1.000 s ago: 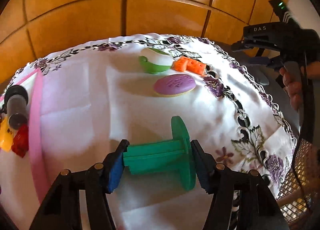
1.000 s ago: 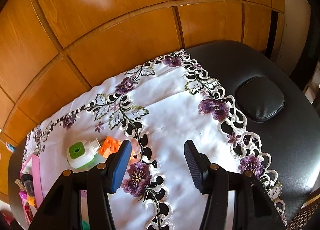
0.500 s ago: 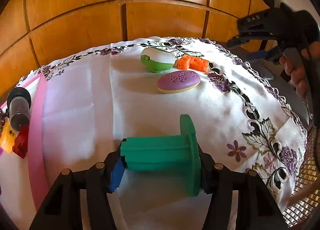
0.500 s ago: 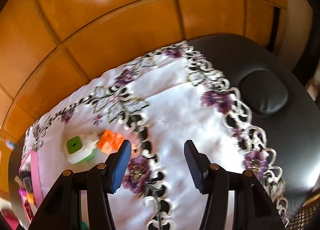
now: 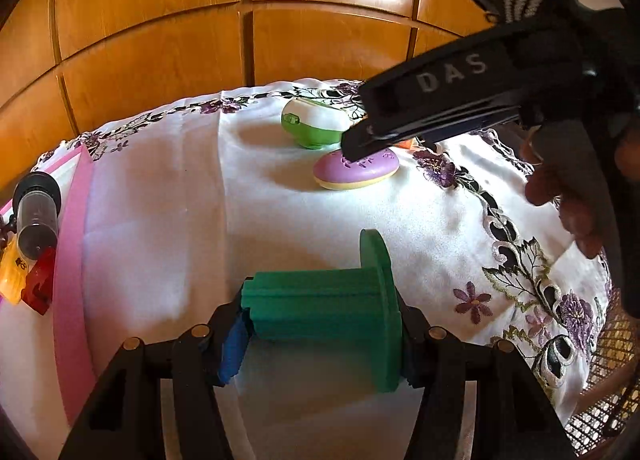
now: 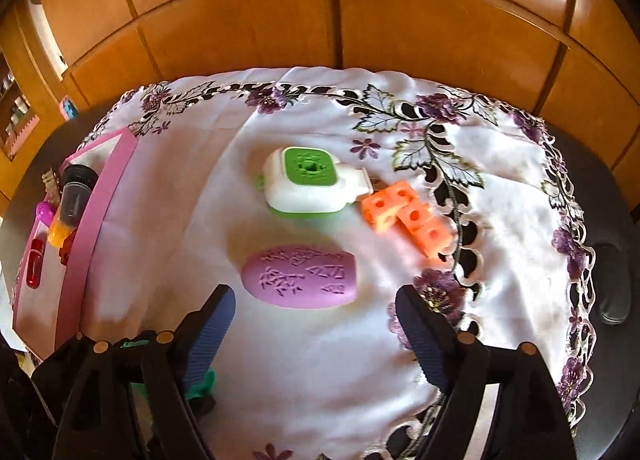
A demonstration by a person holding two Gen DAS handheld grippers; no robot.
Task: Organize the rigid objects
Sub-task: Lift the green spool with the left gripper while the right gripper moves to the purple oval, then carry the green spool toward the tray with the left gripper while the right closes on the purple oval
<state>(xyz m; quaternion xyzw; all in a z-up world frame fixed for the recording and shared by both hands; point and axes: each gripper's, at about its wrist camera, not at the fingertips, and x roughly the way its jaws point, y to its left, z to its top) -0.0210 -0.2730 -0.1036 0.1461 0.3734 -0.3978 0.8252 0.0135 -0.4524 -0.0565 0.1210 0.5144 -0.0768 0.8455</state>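
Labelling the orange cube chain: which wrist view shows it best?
Right wrist. The orange cube chain lies in full view right of the green-and-white container, its holed faces clear. In the left wrist view the right gripper hides nearly all of it; only an orange sliver shows.

The right gripper (image 6: 316,328), its blue-padded jaws opening with nothing between them, hangs at the bottom of the frame above a white embroidered tablecloth (image 6: 200,187). Just beyond its tips lies a purple oval plastic case with a raised pattern (image 6: 299,276). Above it sits a white-and-green rounded square plastic device (image 6: 310,183), with a row of orange plastic linking cubes (image 6: 408,215) just beside it at centre right. A pink tray (image 6: 100,211) of small items fills the left edge.
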